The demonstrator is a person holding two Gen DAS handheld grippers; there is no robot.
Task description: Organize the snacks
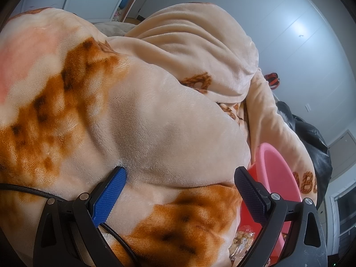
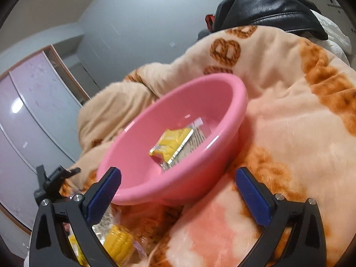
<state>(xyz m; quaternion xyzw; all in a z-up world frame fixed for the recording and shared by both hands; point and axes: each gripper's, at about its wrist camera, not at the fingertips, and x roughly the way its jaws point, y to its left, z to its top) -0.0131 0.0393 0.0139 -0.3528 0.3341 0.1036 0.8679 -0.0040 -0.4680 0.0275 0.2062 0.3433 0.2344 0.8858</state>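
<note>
A pink plastic bowl (image 2: 142, 155) sits tilted on a beige and orange fleece blanket (image 2: 289, 122). Inside it lie a yellow snack packet (image 2: 171, 144) and a clear wrapped snack (image 2: 195, 133) under it. My right gripper (image 2: 178, 184) is open and empty, just in front of the bowl's near rim. A wrapped corn cob snack (image 2: 118, 242) lies on the blanket below my right gripper's left finger. My left gripper (image 1: 180, 182) is open and empty over the blanket, with the pink bowl (image 1: 273, 166) at its right finger. A clear snack packet (image 1: 242, 242) lies beside that bowl.
A black leather jacket (image 2: 267, 6) lies at the blanket's far edge. The blanket is heaped in high folds (image 1: 189, 44) ahead of my left gripper. Grey walls and a wardrobe (image 2: 33, 111) stand behind. The other gripper's black frame (image 2: 51, 182) shows at left.
</note>
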